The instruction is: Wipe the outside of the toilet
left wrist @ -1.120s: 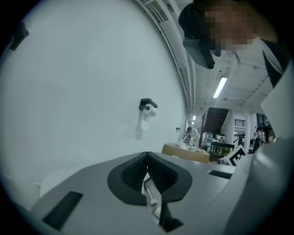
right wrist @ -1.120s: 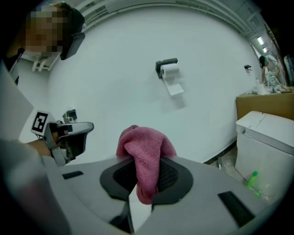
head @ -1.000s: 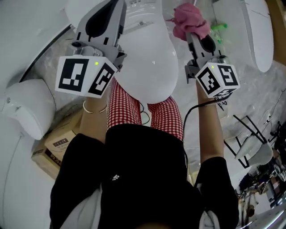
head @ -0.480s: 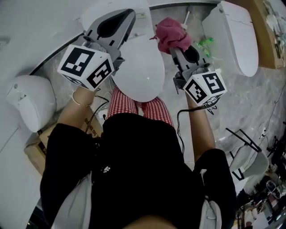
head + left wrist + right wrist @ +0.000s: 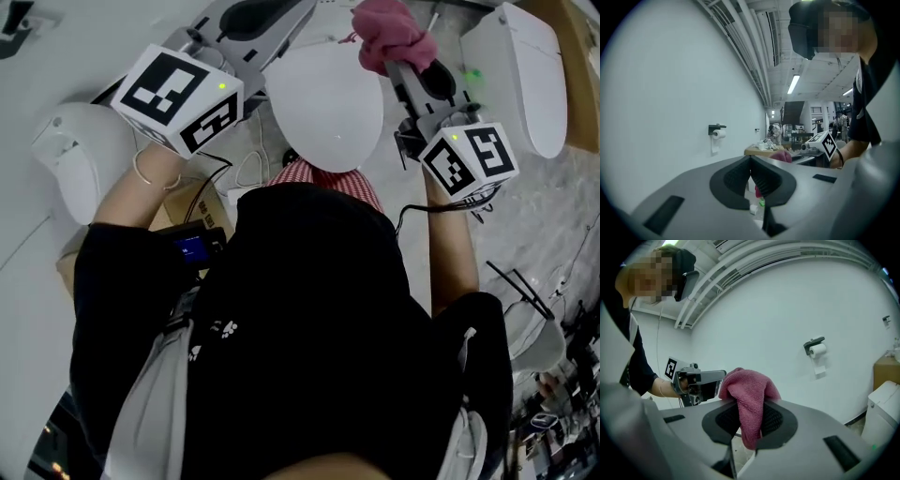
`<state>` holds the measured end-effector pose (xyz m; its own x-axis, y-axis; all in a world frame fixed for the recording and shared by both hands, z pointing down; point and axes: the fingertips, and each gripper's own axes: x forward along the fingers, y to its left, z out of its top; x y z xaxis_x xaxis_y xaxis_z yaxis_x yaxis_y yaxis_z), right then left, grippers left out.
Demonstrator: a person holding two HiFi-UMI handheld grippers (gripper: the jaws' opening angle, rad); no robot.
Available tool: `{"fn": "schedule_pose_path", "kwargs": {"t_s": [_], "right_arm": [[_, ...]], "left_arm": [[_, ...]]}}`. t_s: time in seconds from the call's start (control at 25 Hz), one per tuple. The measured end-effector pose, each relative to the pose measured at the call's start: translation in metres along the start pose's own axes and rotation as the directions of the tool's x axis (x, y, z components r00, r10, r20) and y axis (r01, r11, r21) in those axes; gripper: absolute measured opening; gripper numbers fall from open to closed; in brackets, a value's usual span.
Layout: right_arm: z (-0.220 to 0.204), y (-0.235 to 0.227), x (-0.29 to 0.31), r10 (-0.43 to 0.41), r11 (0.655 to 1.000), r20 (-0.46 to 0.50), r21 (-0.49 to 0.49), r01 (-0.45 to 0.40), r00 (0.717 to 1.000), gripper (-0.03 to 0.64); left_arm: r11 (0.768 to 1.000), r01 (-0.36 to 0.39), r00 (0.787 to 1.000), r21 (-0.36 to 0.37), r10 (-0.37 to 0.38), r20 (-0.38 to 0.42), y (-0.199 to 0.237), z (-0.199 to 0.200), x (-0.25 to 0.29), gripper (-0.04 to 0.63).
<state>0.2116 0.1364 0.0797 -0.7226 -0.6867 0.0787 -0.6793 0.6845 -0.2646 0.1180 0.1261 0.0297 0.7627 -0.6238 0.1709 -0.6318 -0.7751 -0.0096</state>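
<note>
The right gripper [image 5: 749, 422] is clamping the pink cloth [image 5: 749, 387] beside the toilet [image 5: 323, 112]'s rear right, seemingly poised for wiping, while the left gripper [image 5: 751, 164], closed on nothing, is hovering at its rear left.

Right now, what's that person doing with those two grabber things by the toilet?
A person stands over a white toilet with its lid down, holding a gripper in each hand. The right gripper has its jaws shut on a pink cloth, raised near the back of the toilet. The left gripper has its jaws together with nothing in them. The cloth doesn't look pressed against the toilet at this moment.
</note>
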Motion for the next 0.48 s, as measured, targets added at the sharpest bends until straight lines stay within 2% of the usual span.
{"fn": "schedule_pose_path", "kwargs": {"t_s": [0.24,0.36,0.48], "right_arm": [[-0.008,0.043,0.026,-0.004,1.000,-0.027,-0.003,0.004,1.000,0.074],[-0.009,0.069,0.029,-0.001,1.000,-0.040,-0.008,0.000,0.999,0.074],[-0.011,0.082,0.022,-0.009,1.000,-0.051,-0.011,0.008,0.999,0.074]], "left_arm": [[0.997,0.066,0.998,0.028,-0.066,-0.002,0.009,-0.010,-0.056,0.006],[0.998,0.057,0.998,0.019,-0.057,0.014,0.015,-0.009,-0.075,0.006],[0.997,0.044,0.999,0.063,-0.045,0.011,0.012,-0.011,-0.084,0.006]]}}
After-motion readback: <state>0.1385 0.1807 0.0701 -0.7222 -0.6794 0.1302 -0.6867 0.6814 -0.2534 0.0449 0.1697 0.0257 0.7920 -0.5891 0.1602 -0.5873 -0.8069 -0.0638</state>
